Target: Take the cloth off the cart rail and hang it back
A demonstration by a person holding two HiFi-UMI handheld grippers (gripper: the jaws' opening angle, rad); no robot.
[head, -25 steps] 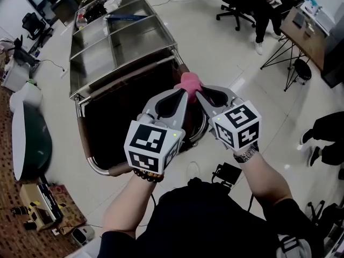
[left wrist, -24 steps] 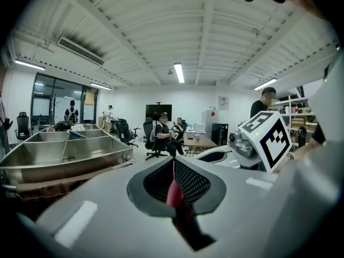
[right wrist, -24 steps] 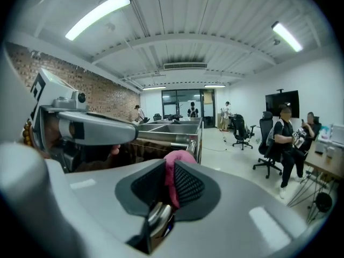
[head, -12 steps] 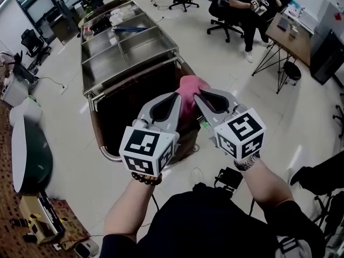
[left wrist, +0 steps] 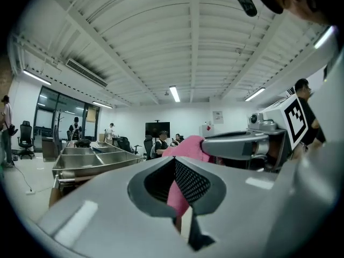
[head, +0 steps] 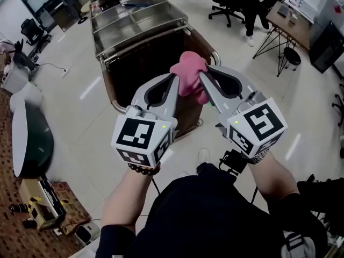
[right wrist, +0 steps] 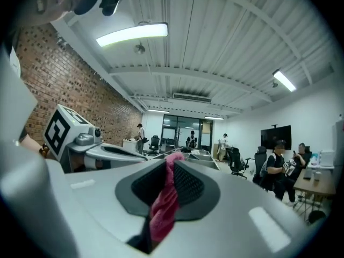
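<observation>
**Left gripper (head: 173, 82) and right gripper (head: 204, 78) both clamped on the cloth, clear of the rail**

Grip: each grey two-jaw hand-held gripper has its jaws nearly together. In each gripper view a fold of soft pink fabric cloth (head: 188, 73) fills the narrow gap between the textured pads. Both grips look firm, and no slack shows at the pads.

Position: the two jaw tips converge side by side, left at 9 o'clock of the cloth and right at 3 o'clock. The cloth is bunched into a lump at 12 o'clock of the tips. It is held in the air and touches nothing else.

Surroundings: the curved brown-padded rail (head: 108, 85) loops round the near end of the long stainless-steel compartment cart (head: 137, 28). It lies below and at 11 o'clock of the grippers, and nothing hangs on it. The cart runs away toward 12 o'clock. Seated people are at 1 o'clock, well apart.

Step (judgement): the take-off half is done. This is the carry between lifting and re-hanging.

Next move calls for (judgement):
- Draw the grippers apart to open the bunch into a spread edge.
- Bring that edge over the rail so that fabric falls on both sides.
- Lower until the rail bears the weight, then release both grips.
- Risk: releasing a bunched cloth, which may slide off the rounded rail.
</observation>
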